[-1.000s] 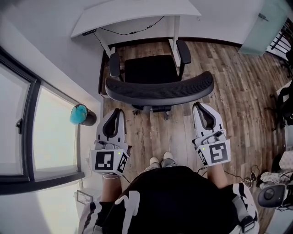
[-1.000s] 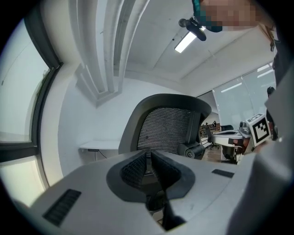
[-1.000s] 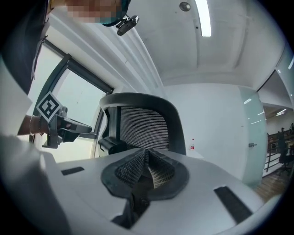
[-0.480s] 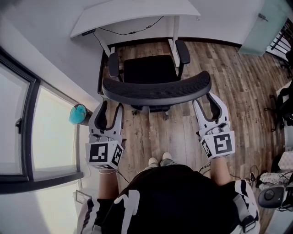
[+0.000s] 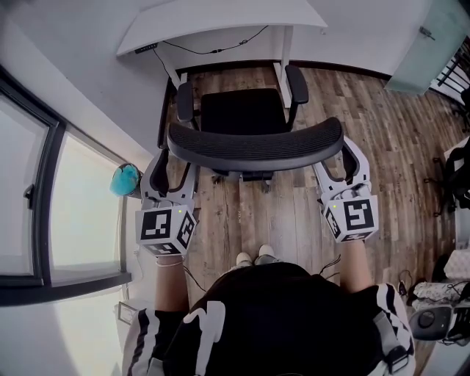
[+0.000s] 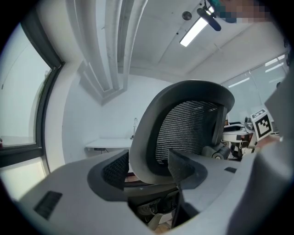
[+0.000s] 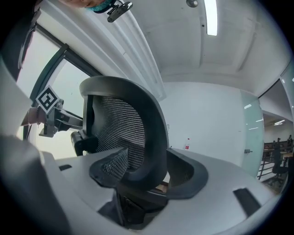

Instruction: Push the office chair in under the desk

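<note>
We saw the left gripper [image 5: 175, 163] and right gripper [image 5: 339, 163], closed and hanging behind the office chair [image 5: 239, 110] a second before, now up at its backrest [image 5: 253, 143]. Both pairs of jaws had just been opening and stood wide, each straddling one end of the backrest without clamping it. The chair stayed on the wooden floor [image 5: 382, 125], just short of the desk [image 5: 220, 18], not under it.

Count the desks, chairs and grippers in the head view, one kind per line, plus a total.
Desk: 1
Chair: 1
Grippers: 2, left gripper and right gripper; their jaws have just been opening, each with an edge of the chair's back between them
Total: 4
</note>
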{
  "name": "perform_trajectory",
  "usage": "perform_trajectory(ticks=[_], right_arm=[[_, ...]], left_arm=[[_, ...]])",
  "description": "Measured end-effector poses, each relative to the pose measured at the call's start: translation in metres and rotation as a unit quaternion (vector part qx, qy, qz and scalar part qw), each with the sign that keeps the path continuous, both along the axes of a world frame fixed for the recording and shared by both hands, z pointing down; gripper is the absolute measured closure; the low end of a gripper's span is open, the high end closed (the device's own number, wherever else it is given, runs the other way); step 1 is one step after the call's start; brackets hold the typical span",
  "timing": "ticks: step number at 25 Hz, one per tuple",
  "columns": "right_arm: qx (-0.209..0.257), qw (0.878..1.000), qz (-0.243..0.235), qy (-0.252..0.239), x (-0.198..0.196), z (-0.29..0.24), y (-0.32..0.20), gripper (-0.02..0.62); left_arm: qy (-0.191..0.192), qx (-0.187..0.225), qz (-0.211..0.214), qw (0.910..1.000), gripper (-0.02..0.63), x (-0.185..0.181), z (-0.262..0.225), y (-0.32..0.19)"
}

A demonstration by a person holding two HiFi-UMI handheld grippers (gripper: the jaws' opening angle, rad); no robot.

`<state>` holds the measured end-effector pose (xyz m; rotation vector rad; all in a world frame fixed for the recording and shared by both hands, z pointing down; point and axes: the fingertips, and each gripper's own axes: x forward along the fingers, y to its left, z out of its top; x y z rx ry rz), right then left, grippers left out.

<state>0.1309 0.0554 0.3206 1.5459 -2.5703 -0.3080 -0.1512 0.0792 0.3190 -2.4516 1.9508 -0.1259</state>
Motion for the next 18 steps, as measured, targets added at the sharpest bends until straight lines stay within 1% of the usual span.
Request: perform_trajectory(ticks=[4, 9, 12, 16, 18], right_arm=[[-0.006, 1.000, 0.000, 0.004, 0.001, 0.001, -0.010, 0.348], [-0.023, 1.000, -0.005, -0.019, 0.002, 0.003, -0.019, 0.348], [-0.028, 0.999, -0.003, -0.023, 0.003, 0.003, -0.025, 0.348], [-0.028, 0.999, 0.000, -0.016, 0.002, 0.003, -0.031, 0.348], [-0.030, 0.999, -0.004, -0.019, 0.002, 0.005, -0.034, 0.348]], left_arm=[[-0.006, -0.010, -0.007, 0.9999, 0.351, 0.001, 0.002, -0.011], [-0.007, -0.025, -0.018, 0.9995, 0.351, -0.006, 0.010, -0.023], [-0.006, -0.024, -0.016, 0.9996, 0.350, -0.005, 0.007, -0.028], [-0.025, -0.026, -0.009, 0.9993, 0.351, -0.004, 0.006, -0.034], [-0.019, -0.032, -0.005, 0.9993, 0.351, -0.003, 0.005, -0.035]])
